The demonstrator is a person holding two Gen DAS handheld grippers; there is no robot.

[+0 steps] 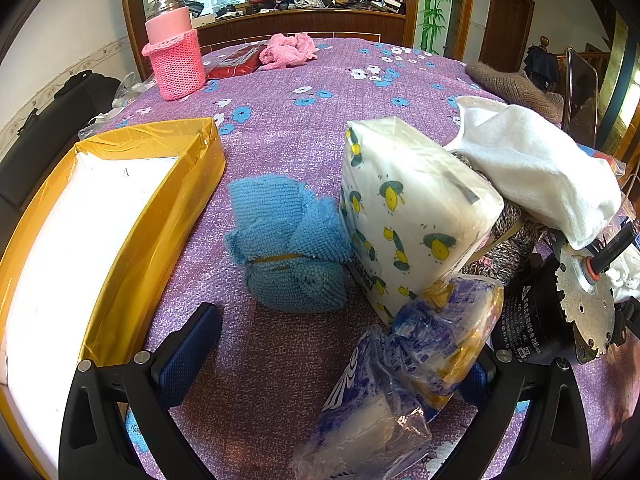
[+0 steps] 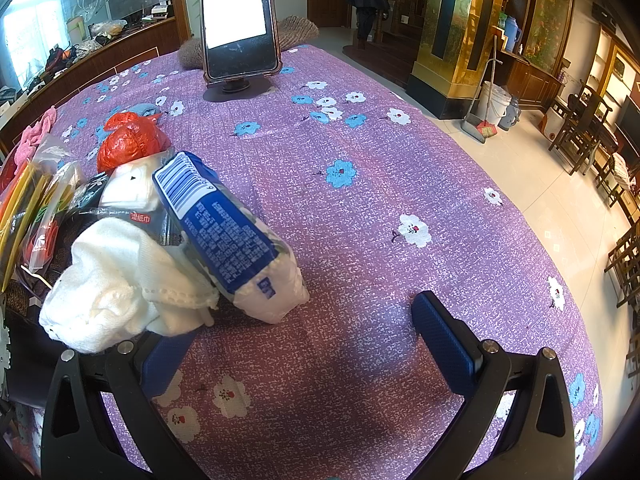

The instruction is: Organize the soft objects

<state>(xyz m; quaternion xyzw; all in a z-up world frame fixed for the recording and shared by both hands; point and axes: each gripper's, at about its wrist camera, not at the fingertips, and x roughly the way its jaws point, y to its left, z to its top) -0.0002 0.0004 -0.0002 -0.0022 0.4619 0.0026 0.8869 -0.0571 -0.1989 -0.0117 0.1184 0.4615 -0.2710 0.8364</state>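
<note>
The left gripper [image 1: 332, 360] stands wide open, low over the purple cloth [image 1: 288, 160]. A crinkled blue-and-yellow tissue pack [image 1: 404, 364] lies between its fingers, up against the right finger, with the left pad [image 1: 188, 354] well clear of it. Whether the right pad already touches the wrap cannot be told, since the pack hides it. The yellow box [image 1: 152, 216] sits just to the left, open-topped and showing nothing inside; it looks the likely place for the soft things. A rolled blue towel [image 1: 288, 248] lies ahead between box and a lemon-print tissue block [image 1: 408, 216], which leans on a heap topped by a white cloth [image 1: 532, 168].

The right gripper [image 2: 316, 344] is also wide open and holds nothing. Its left finger is tucked under a white cloth [image 2: 116, 280], beside a blue-wrapped pack [image 2: 232, 240] that tilts on the cloth-covered table.

To do the grasp well, the left gripper should shift a little right so the pack sits centred, then close slowly. The wrap is slack and slippery, so the pads ought to bite on the padded body, not on loose film, which would slide or tear. Lifting straight up before swinging left would keep the pack off the lemon block it is touching, and off the metal motor [image 1: 584, 304] at its right. The towel should not be dragged along. The right gripper is best kept still, lest it tip the leaning pack.
</note>
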